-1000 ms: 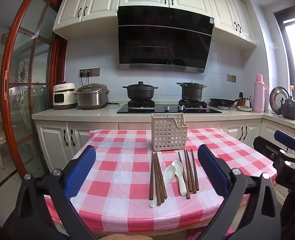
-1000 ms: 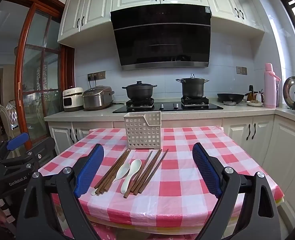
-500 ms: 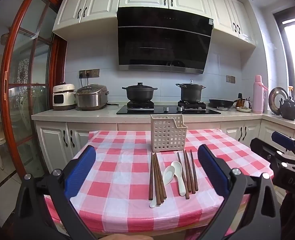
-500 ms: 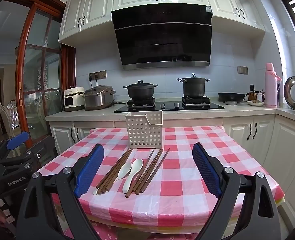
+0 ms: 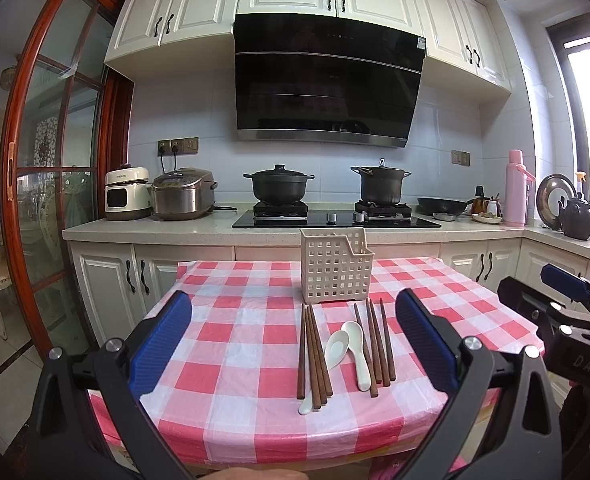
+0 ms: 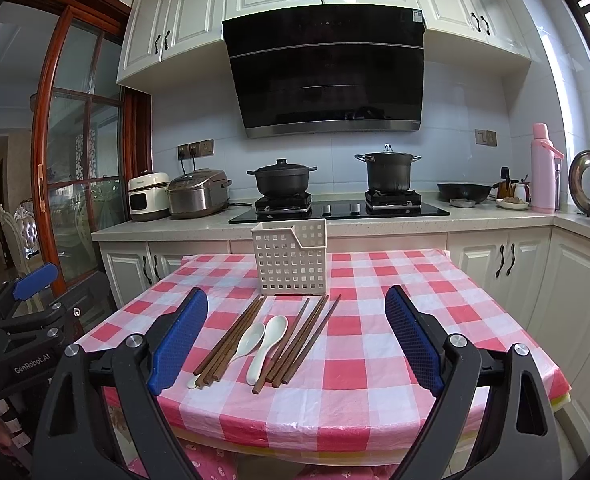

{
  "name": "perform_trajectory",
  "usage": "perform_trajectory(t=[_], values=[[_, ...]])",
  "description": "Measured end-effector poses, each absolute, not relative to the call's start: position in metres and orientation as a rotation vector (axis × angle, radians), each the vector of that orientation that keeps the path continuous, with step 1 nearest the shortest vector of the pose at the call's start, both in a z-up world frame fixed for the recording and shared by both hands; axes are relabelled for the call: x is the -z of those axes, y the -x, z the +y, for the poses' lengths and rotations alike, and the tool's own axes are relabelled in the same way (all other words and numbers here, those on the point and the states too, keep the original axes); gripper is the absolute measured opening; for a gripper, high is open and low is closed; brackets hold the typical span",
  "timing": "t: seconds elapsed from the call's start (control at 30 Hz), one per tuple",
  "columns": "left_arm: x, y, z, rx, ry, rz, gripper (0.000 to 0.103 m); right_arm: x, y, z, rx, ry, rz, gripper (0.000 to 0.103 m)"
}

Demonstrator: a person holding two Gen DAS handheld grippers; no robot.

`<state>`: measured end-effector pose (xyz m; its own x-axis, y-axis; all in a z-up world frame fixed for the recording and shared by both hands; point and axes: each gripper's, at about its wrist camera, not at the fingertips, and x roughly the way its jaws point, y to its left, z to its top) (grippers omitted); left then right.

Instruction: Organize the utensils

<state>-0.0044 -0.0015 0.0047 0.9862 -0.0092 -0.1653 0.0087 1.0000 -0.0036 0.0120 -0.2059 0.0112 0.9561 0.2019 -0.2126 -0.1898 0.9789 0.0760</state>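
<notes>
Approach step: both grippers, left (image 5: 293, 340) and right (image 6: 295, 338), fingers released, empty. Next: grasp chopsticks (image 5: 315, 354) ahead between the fingers, load basket (image 5: 336, 270).

A cream lattice-walled utensil holder (image 5: 336, 270) stood upright on the tablecloth. Just in front lay two groups of dark wooden chopsticks (image 5: 313, 354) (image 5: 377, 344), with two white ceramic spoons (image 5: 349, 346) between them, bowls pointing toward the holder.

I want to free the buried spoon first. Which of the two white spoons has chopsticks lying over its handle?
The left spoon: the left chopstick bundle crosses its handle. The right spoon lies fully uncovered.
</notes>
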Motion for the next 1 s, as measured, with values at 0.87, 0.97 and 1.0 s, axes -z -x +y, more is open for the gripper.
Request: perform_trajectory(t=[0.87,0.97,1.0], values=[[0.0025,0.0003,0.0015,0.018,0.009,0.189,0.099,-0.0079,-0.0147,-0.2075,-0.201,-0.076,0.243,0.085],[0.0021,0.0011,0.0017,0.018,0.009,0.193,0.099,-0.0068,-0.0151,-0.2072,-0.201,-0.076,0.244,0.085],[0.0026,0.0012,0.0020,0.018,0.009,0.195,0.099,-0.0068,-0.0154,-0.2073,-0.201,-0.076,0.245,0.085]])
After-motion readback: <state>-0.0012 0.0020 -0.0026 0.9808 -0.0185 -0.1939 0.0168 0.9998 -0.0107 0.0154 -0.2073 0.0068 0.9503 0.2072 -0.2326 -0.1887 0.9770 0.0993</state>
